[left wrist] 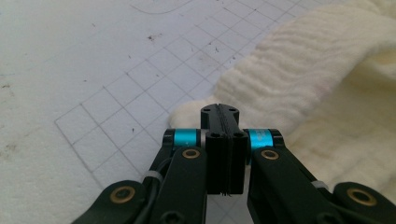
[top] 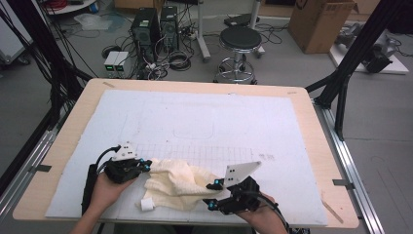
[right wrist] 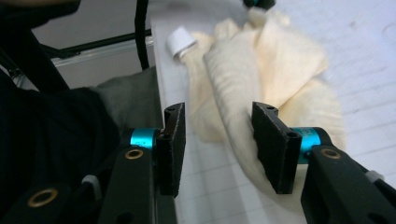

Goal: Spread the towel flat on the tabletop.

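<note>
A crumpled cream cloth (top: 175, 183) lies on the white gridded mat (top: 195, 112) near the table's front edge. A white label (top: 146, 204) sticks out of its near left side. My left gripper (top: 146, 166) is at the cloth's left corner. In the left gripper view its jaws (left wrist: 219, 112) are pressed together at the edge of the cloth (left wrist: 303, 60). In the right gripper view the cloth (right wrist: 275, 56) narrows to a point right at that gripper (right wrist: 257, 3). My right gripper (top: 210, 193) is at the cloth's right end; its jaws (right wrist: 219, 112) stand apart around a fold without pressing it.
The mat covers most of the wooden table (top: 63, 146); its far half is bare, with faint drawn outlines. On the floor beyond stand a black stool (top: 239, 39), computer towers (top: 146, 27), a cardboard box (top: 319, 22) and cables. Black frame posts (top: 363, 44) flank the table.
</note>
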